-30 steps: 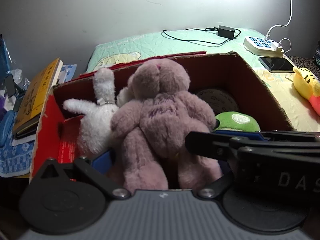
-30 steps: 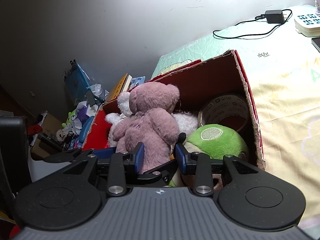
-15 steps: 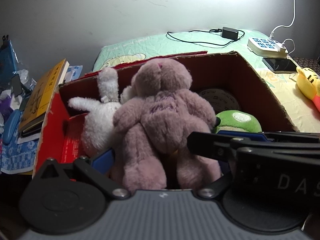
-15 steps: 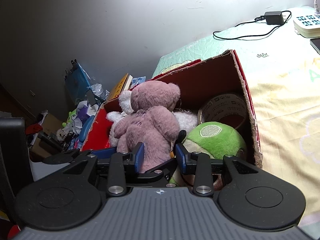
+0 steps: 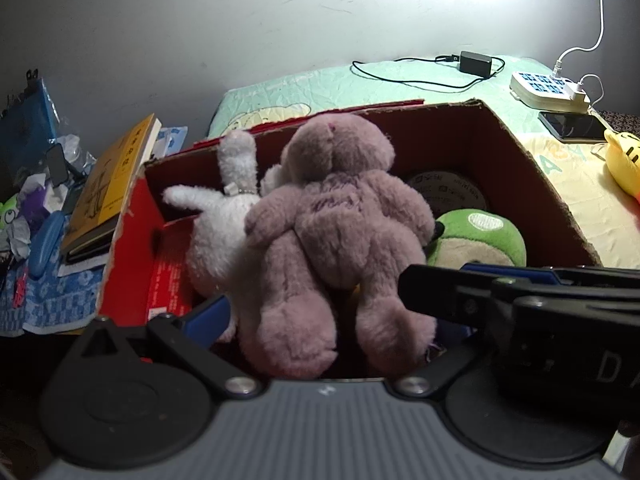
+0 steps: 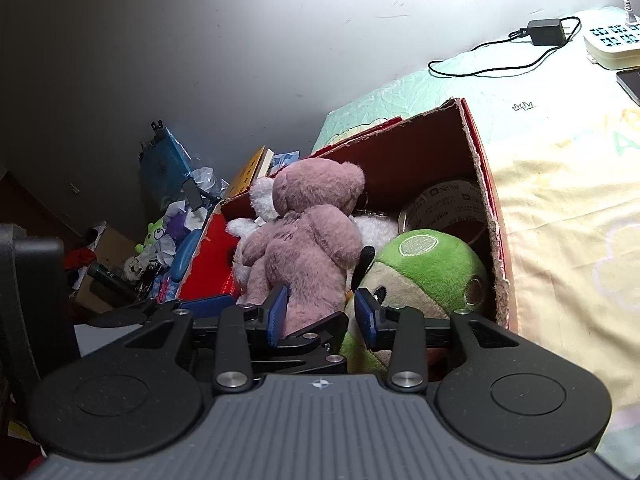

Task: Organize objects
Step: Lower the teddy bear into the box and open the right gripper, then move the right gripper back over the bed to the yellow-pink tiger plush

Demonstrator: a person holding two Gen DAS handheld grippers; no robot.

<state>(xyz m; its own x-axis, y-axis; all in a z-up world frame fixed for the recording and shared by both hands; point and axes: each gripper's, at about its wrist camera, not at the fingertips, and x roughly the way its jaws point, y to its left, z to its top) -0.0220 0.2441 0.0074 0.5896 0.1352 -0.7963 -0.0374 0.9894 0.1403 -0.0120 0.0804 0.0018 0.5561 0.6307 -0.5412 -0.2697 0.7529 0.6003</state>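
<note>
Down inside the red cardboard box (image 6: 476, 152) on the bed, the fuzzy pink teddy bear (image 6: 308, 240) sits between a white plush bunny (image 5: 224, 232) and a round green plush toy (image 6: 432, 268). The right claw (image 6: 322, 314) is opening around the bear's leg. The left claw (image 5: 320, 316) is open wide around both legs.

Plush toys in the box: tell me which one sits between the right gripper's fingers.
The pink teddy bear: its leg sits between the right gripper's opening jaws. The white bunny and green plush lie outside them.
</note>
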